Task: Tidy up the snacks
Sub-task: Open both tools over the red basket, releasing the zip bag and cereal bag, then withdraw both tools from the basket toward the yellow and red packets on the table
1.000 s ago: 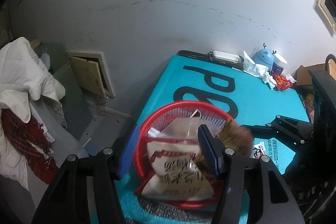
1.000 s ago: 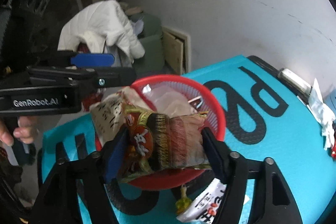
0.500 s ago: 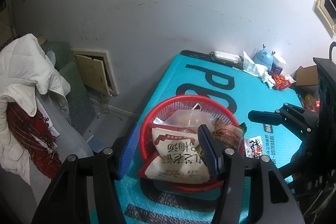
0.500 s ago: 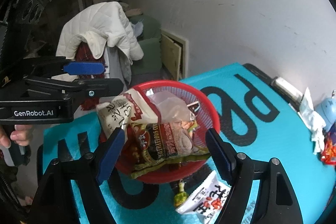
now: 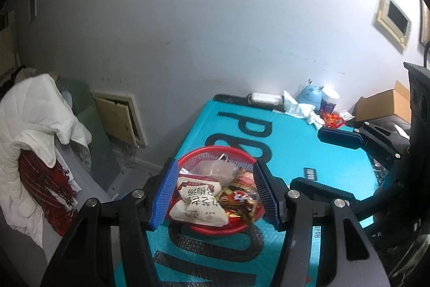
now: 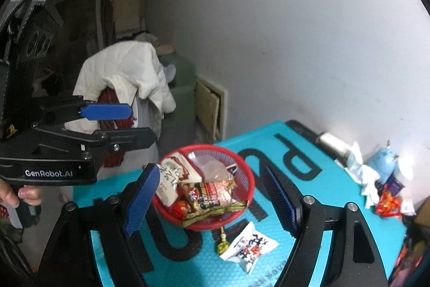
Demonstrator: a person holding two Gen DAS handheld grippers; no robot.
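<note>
Red round plastic mesh basket [image 6: 243, 168] sits on the teal foam mat [image 6: 322, 192] near its edge, holding a white flat snack pouch with red trim [image 6: 172, 179], a clear plastic bag [image 6: 213, 170] and a dark red-brown crinkled snack packet [image 6: 209, 197]. The brown packet lies on top, its long axis running across the basket, one end hanging over the near rim.

Not yet in the basket: a small white snack pouch with red and black lettering [image 6: 248, 249] and a small yellow-green wrapped sweet on a stick [image 6: 222, 245]. Both lie flat on the mat, just outside the basket's near rim.

Right gripper [image 6: 215, 202]: jaws apart, nothing between the pads; basket and loose pouch show below it through the gap. The loose white pouch lies ahead of and below this gripper, slightly toward its right finger. Its long axis runs diagonally across the line of the fingers, one corner pointing at the basket.

Left gripper [image 5: 215, 192]: jaws apart at a moderate gap, empty, hanging above the basket. In its own view the loose pouch is hidden behind its right finger.

Judgement: the right gripper is the nearer one to the loose pouch. The next pick likely needs a descent and a wrist roll to close across the pouch's short side.

Tissues [image 6: 360, 174] and a blue figurine [image 6: 384, 160] sit well apart at the mat's far end.
</note>
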